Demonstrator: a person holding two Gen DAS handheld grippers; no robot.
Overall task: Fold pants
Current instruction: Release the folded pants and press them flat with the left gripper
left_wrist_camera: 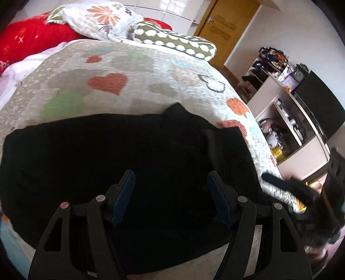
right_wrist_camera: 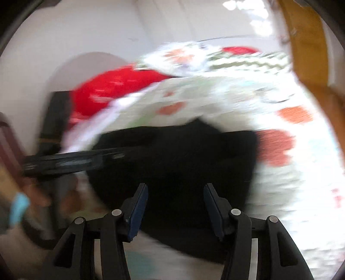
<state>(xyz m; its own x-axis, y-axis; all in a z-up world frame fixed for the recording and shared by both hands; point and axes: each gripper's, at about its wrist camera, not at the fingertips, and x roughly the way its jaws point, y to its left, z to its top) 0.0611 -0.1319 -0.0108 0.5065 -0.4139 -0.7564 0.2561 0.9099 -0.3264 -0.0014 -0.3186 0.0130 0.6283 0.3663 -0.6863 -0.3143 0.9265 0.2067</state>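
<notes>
Pants (left_wrist_camera: pixel 120 163), black and bunched into a wide dark mass, lie on the heart-print quilt (left_wrist_camera: pixel 138 71) at the near edge of the bed, filling my left wrist view from 9 o'clock across to 3 o'clock. I have the left gripper (left_wrist_camera: pixel 171 198) hanging over them with its jaws spread wide and nothing between the blue pads (left_wrist_camera: pixel 124 198); I cannot tell whether the tips touch the cloth. A small peak of fabric pokes up at 12 o'clock of the pile. My right gripper (right_wrist_camera: pixel 175 212) is likewise spread apart and empty, poised above the near hem of the pants (right_wrist_camera: pixel 176 155); that view is badly smeared. In the left view the right tool shows as a dark shape at 4 o'clock, off the bed's edge. Pillows (left_wrist_camera: pixel 97 19) and a red cushion (left_wrist_camera: pixel 32 38) sit at 11 o'clock, a wooden door (left_wrist_camera: pixel 228 25) at 1 o'clock, cluttered shelves (left_wrist_camera: pixel 284 120) at 3 o'clock.
</notes>
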